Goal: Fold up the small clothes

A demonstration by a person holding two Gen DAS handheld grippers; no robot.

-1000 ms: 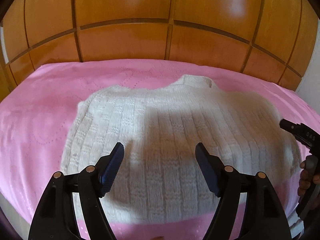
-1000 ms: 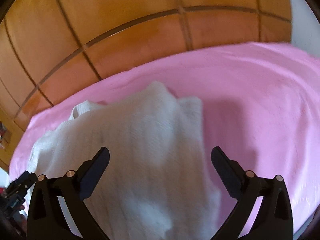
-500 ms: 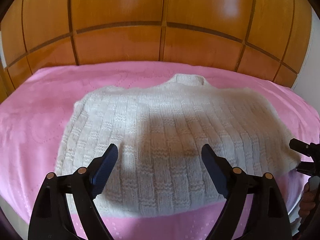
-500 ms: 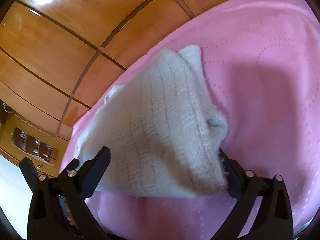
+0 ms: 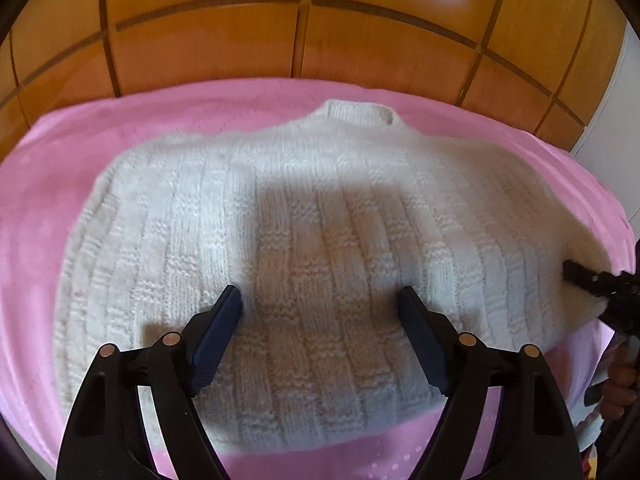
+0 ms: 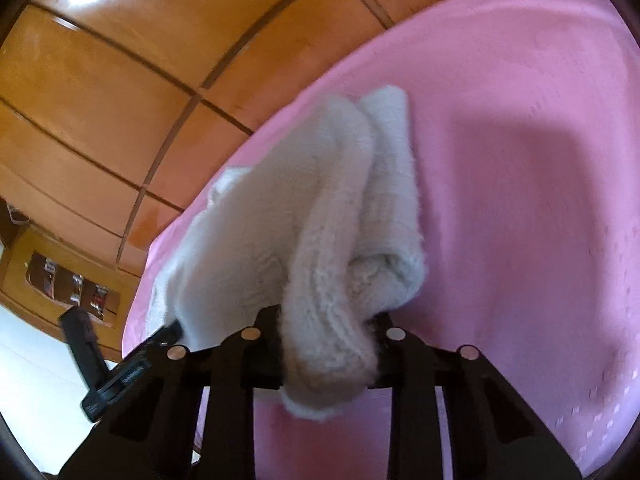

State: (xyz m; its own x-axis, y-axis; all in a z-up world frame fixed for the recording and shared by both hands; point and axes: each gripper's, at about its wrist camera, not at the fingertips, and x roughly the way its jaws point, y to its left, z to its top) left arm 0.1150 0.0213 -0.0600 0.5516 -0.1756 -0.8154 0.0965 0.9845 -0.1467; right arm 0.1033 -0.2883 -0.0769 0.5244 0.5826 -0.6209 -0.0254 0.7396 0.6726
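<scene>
Jaws of the right gripper have just been closing and now pinch a bunched edge of the white knit sweater, the left gripper hovering spread wide above its middle, garment flat on the pink bedspread before wooden panels.

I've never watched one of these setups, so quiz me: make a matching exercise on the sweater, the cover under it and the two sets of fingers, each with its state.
Things:
1. white sweater
2. pink bedcover
3. left fingers
4. right fingers

States:
A. apart, nothing between them
B. clamped on bunched knit
C. spread beneath everything
D. lying collar away, one edge gathered

Pairs: 1-D, 2-C, 3-A, 4-B
</scene>
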